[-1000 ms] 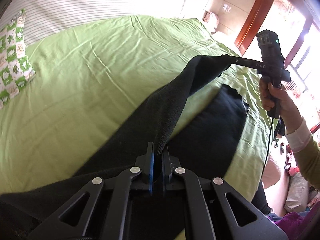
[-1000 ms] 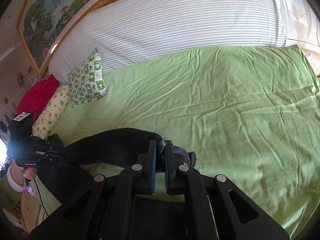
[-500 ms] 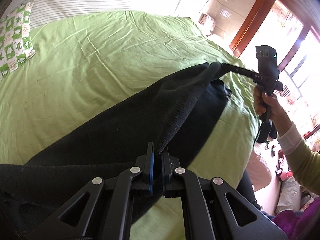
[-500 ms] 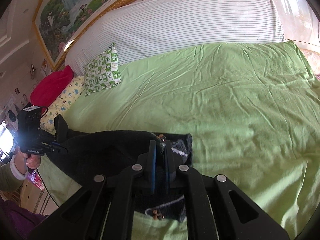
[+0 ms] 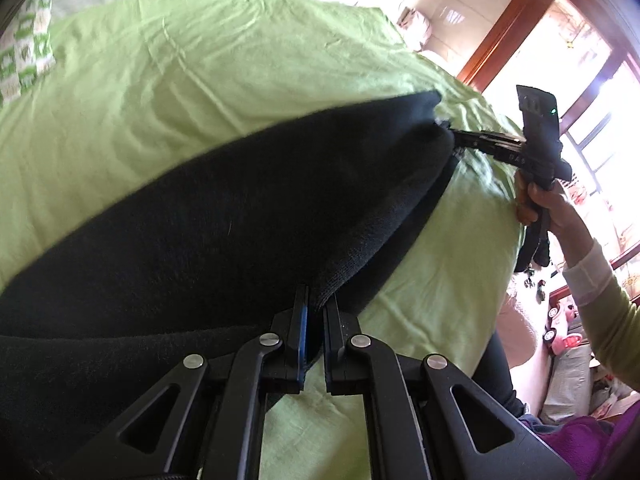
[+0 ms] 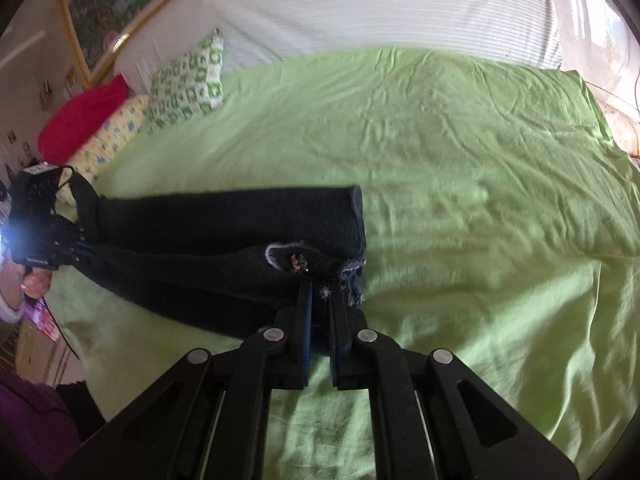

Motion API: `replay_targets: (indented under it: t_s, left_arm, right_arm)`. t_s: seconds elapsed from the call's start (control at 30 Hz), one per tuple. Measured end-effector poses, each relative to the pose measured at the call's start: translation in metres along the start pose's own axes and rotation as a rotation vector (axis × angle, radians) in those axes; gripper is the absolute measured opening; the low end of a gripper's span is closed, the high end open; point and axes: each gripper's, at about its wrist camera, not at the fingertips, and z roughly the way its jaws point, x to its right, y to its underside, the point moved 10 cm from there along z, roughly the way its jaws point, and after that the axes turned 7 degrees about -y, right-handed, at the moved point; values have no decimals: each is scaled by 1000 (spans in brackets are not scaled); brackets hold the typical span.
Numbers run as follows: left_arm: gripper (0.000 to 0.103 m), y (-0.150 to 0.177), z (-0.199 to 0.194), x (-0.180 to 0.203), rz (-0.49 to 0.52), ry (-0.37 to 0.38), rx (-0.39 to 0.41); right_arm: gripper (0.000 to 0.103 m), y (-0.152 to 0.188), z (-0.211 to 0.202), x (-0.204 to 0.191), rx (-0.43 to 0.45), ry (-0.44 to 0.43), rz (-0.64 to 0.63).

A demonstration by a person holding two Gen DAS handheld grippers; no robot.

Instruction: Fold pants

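Note:
Black pants (image 5: 224,216) lie stretched across the green bed sheet (image 5: 192,80), one layer folded over the other. My left gripper (image 5: 316,304) is shut on the near edge of the pants. My right gripper (image 6: 320,292) is shut on the frayed waist end of the pants (image 6: 224,236). In the left wrist view the right gripper (image 5: 452,136) pinches the far end of the pants. In the right wrist view the left gripper (image 6: 86,250) holds the other end at the bed's left edge.
A green-patterned pillow (image 6: 188,80), a yellow pillow (image 6: 104,136) and a red pillow (image 6: 84,116) lie at the head of the bed by a striped headboard cushion (image 6: 360,12). A window with a wooden frame (image 5: 520,20) is at the right. Toys (image 5: 560,328) lie on the floor.
Both grippers carried the lifted upper layer of the pants over and down onto the lower layer. The pants now lie nearly flat on the sheet, both ends still held.

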Motion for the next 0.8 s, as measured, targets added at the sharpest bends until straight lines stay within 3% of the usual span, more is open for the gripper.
replay_targets:
  t_s: [0.1, 0.13, 0.23, 0.27, 0.5, 0.8]
  left_arm:
    - [14, 5, 1, -3, -26, -7, 2]
    - [23, 6, 0, -3, -33, -4, 7]
    - [48, 7, -12, -3, -62, -2, 53]
    - [51, 8, -18, -4, -80, 3, 68]
    - [51, 20, -43, -19, -191, -28, 147]
    - [51, 45, -83, -51, -316, -71, 235]
  right_arm:
    - [13, 3, -3, 2, -2, 9, 32]
    - [15, 2, -6, 1, 4, 24, 31]
    - [41, 0, -23, -2, 38, 91, 23]
    - [47, -2, -30, -4, 61, 99, 24]
    - [48, -15, -55, -42, 211, 36, 65]
    - [48, -17, -7, -126, 181, -111, 18]
